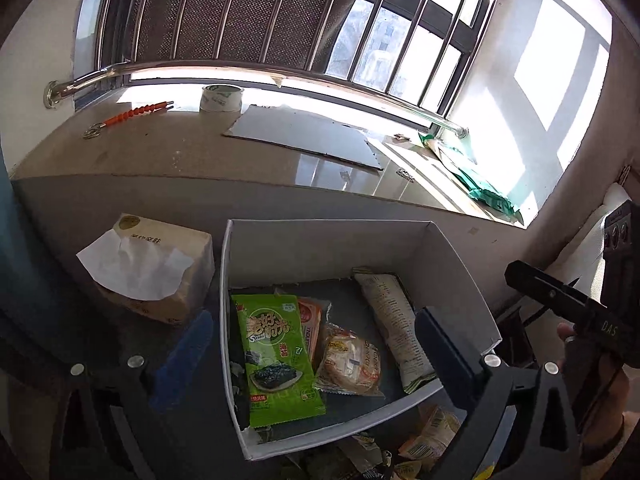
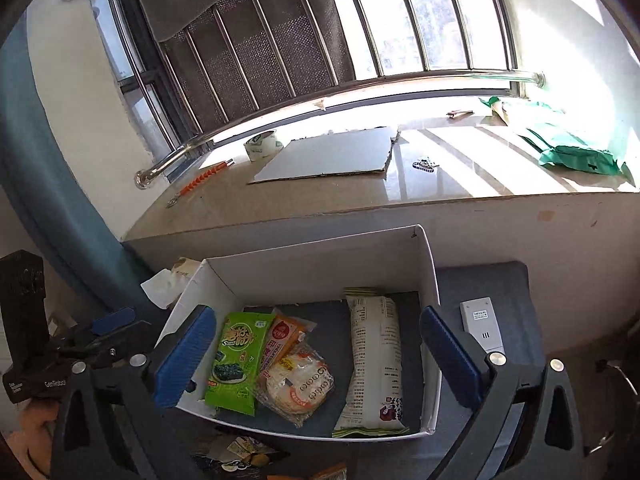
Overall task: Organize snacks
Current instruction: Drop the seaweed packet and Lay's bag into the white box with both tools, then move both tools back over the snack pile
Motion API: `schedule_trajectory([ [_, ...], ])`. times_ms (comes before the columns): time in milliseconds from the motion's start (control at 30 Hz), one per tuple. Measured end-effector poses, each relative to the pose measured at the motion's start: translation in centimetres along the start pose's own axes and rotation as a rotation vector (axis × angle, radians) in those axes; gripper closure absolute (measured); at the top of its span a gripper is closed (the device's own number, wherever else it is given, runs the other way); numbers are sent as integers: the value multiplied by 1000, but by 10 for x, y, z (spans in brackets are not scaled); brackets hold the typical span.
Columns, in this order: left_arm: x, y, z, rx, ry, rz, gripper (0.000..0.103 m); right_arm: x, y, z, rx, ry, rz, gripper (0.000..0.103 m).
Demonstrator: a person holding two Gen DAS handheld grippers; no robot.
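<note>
A white open box [image 1: 328, 240] [image 2: 316, 264] holds a green seaweed packet [image 1: 276, 364] [image 2: 234, 364], an orange packet [image 1: 310, 320] [image 2: 282, 338], a clear-wrapped pastry [image 1: 348, 364] [image 2: 298, 384] and a long white snack pack [image 1: 394, 324] [image 2: 376, 364]. My left gripper [image 1: 316, 356] is open and empty above the box. My right gripper [image 2: 320, 356] is open and empty, its fingers [image 2: 184, 360] straddling the box. Loose snacks [image 1: 424, 440] [image 2: 240, 452] lie in front of the box.
A tissue pack [image 1: 156, 268] sits left of the box. A white remote [image 2: 482, 324] lies right of it. The windowsill behind holds a tape roll [image 1: 220, 98], a cardboard sheet [image 1: 304, 136], an orange tool [image 1: 132, 114] and a green bag [image 2: 576, 152].
</note>
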State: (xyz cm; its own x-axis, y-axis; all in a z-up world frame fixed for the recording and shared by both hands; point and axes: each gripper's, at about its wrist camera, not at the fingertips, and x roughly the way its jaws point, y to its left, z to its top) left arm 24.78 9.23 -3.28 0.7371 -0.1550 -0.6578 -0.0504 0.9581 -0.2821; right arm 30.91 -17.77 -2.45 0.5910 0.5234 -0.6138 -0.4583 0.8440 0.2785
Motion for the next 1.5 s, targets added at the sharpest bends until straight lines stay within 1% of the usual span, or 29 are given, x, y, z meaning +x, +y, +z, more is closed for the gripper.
schedule_trajectory([
  [33, -4, 0, 0, -1, -11, 7, 0, -5, 1, 0, -6, -12, 2, 0],
  [100, -15, 1, -1, -4, -35, -3, 0, -15, 4, 0, -14, -33, 4, 0],
  [233, -46, 0, -11, -5, -127, -11, 0, -42, 12, -9, -38, -74, 42, 0],
  [333, -73, -4, -25, 16, -187, -36, 0, -66, 21, -22, -77, -114, 62, 0],
  [400, -90, -7, -39, 36, -233, -41, 0, -80, 26, -33, -103, -124, 78, 0],
  [433, -98, -8, -46, 49, -238, -41, 0, -86, 28, -39, -110, -125, 84, 0],
  [533, -116, -17, -66, 98, -199, -25, 0, -106, 34, -62, -126, -132, 115, 0],
  [600, -128, -24, -84, 123, -193, -32, 0, -119, 38, -81, -139, -141, 148, 0],
  [700, -143, -33, -110, 140, -197, -34, 0, -135, 44, -109, -155, -164, 160, 0],
  [800, -149, -40, -138, 134, -179, -46, 0, -145, 44, -138, -142, -170, 154, 0],
  [867, -149, -45, -161, 150, -159, -33, 0, -150, 39, -158, -111, -173, 155, 0],
  [900, -147, -48, -172, 155, -148, -24, 0, -153, 35, -169, -92, -169, 146, 0],
  [967, -144, -53, -194, 166, -116, -37, 0, -156, 27, -187, -56, -163, 126, 0],
  [1033, -143, -60, -209, 183, -99, -43, 0, -159, 22, -200, -64, -139, 101, 0],
  [1100, -143, -68, -220, 231, -86, -59, 0, -163, 20, -209, -77, -133, 53, 0],
  [1133, -142, -72, -225, 276, -75, -58, 0, -164, 18, -211, -77, -128, 47, 0],
  [1167, -140, -77, -229, 327, -61, -50, 0, -166, 15, -213, -75, -124, 51, 0],
  [1233, -133, -86, -238, 417, -26, -11, 0, -168, 13, -215, -68, -122, 54, 0],
  [1267, -130, -89, -243, 455, -9, -10, 0, -168, 12, -217, -70, -123, 53, 0],
  [1367, -119, -94, -256, 530, 59, -14, 0, -169, 11, -220, -69, -128, 51, 0],
  [1500, -101, -102, -276, 639, 139, 24, 0, -166, 11, -224, -67, -109, 55, 0],
])
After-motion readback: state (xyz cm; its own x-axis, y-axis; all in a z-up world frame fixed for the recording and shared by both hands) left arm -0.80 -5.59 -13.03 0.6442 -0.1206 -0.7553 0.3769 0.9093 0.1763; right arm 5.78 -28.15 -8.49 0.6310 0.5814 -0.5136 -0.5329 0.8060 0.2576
